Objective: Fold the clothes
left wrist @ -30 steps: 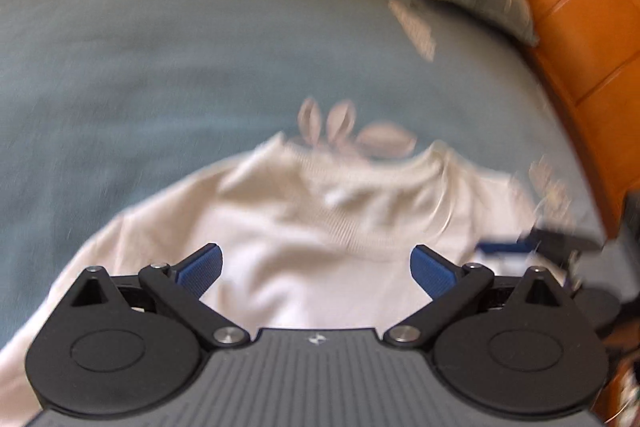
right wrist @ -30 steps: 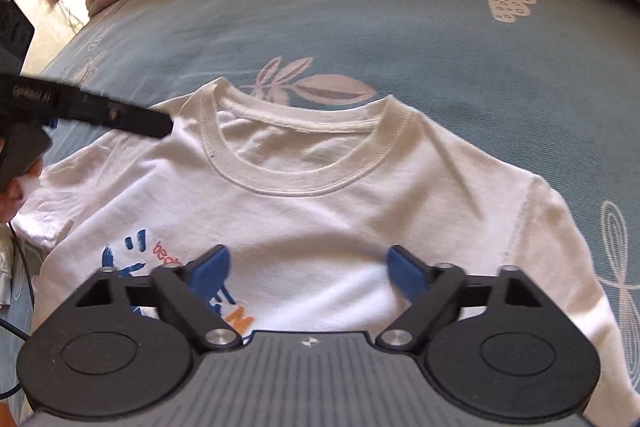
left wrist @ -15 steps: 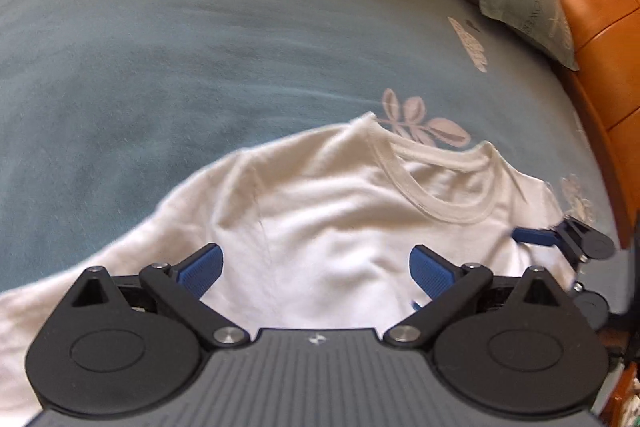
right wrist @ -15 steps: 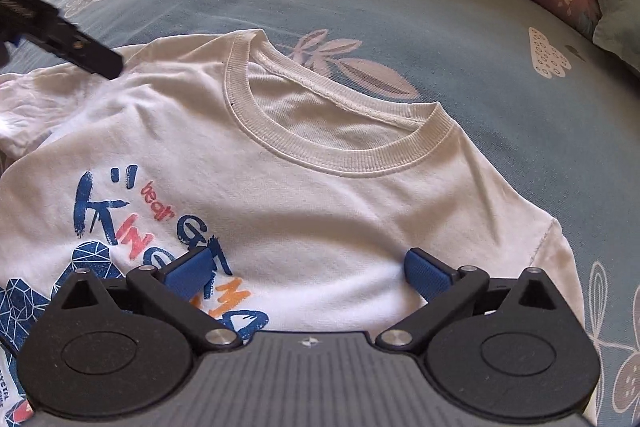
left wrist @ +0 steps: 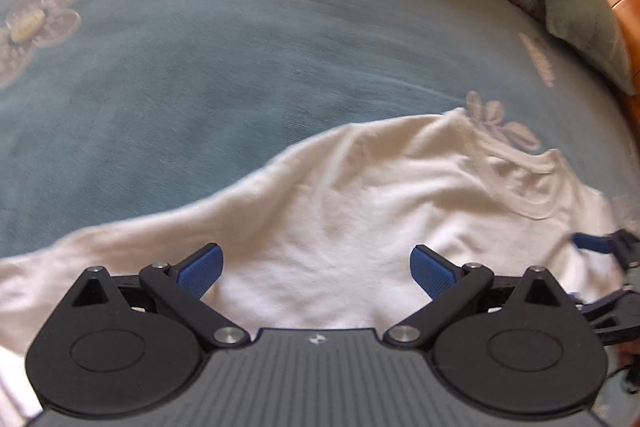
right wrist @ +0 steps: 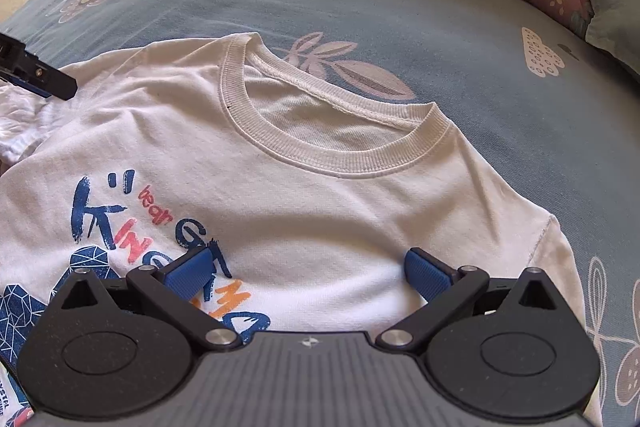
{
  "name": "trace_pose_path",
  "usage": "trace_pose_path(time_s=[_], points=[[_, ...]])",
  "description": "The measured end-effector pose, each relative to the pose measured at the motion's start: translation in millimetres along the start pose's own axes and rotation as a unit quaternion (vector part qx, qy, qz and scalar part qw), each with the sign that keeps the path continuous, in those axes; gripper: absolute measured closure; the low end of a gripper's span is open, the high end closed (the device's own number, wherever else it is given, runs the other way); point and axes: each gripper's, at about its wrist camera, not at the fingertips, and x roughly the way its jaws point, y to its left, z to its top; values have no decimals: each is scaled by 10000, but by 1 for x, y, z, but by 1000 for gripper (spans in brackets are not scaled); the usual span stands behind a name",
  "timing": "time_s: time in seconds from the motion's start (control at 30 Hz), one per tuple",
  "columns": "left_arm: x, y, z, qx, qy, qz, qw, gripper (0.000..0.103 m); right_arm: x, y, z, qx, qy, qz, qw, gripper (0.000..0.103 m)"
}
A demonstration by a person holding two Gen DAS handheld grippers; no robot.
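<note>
Each hand-held gripper, left (left wrist: 316, 265) and right (right wrist: 307, 269), is built alike: a ribbed grey body marked with a small white emblem, two round black discs, black linkage arms fastened by silver screws, and blue ridged fingertips (right wrist: 425, 273).

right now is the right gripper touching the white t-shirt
Cannot tell. In the right wrist view the right gripper has its jaws spread open over the white t-shirt, nothing between them, but looking along the fingers hides any gap or contact.
</note>
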Motion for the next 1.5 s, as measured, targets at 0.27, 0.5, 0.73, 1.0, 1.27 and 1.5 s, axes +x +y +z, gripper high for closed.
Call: trace_pose_path(time_s=[0.27, 0.5, 0.73, 1.0, 1.27, 1.5], points=[[-22, 36, 12, -680, -187, 0, 9975, 3, -1, 0, -5, 40, -150, -31, 9999, 0], [-19, 5, -38, -161, 333, -38, 9993, 3, -3, 3, -8, 130, -241, -135, 9995, 0], [-48, 41, -75, -565, 489, 612, 9953, 3, -10, 2, -14, 199, -168, -161, 9995, 0], [-40, 26, -55, -574, 125, -196, 9981, 3, -7, 8, -19, 453, -270, -426, 9977, 0], [-35, 35, -86, -272, 213, 470, 9983, 3, -7, 9, -19, 518, -293, -479, 9971, 0], [-41, 21, -61, 256, 233, 157, 9993, 3, -18, 14, -16, 743, -150, -515, 9958, 0]])
